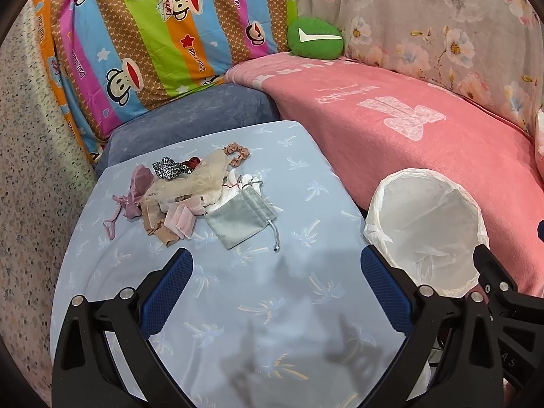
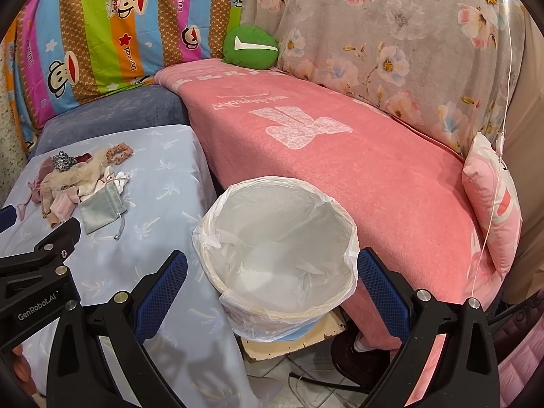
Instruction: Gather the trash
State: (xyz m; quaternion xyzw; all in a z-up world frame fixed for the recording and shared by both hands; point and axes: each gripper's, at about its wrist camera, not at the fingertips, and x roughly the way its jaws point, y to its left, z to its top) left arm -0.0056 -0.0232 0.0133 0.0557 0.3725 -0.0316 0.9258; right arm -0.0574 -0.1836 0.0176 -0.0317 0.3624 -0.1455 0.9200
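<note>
A heap of small cloth scraps and pouches (image 1: 176, 190) (image 2: 68, 180) lies on the light blue table (image 1: 258, 292) (image 2: 163, 183). It holds a grey drawstring pouch (image 1: 243, 219) (image 2: 102, 209), sheer beige fabric, pink pieces, a leopard-print piece and a peach scrunchie (image 1: 237, 151) (image 2: 119, 152). A white-lined bin (image 1: 428, 231) (image 2: 278, 255) stands at the table's right edge. My left gripper (image 1: 276, 265) hangs open over bare table, short of the heap. My right gripper (image 2: 272, 268) is open above the bin's near rim. Neither holds anything.
A pink blanket (image 1: 425, 156) (image 2: 340, 176) covers the couch right of the table. A striped monkey-print pillow (image 1: 153, 34), a green cushion (image 1: 314, 37) (image 2: 250, 46) and floral fabric (image 2: 391, 40) stand behind. A pink pillow (image 2: 493, 204) lies far right. The left gripper's body (image 2: 37, 272) shows at left.
</note>
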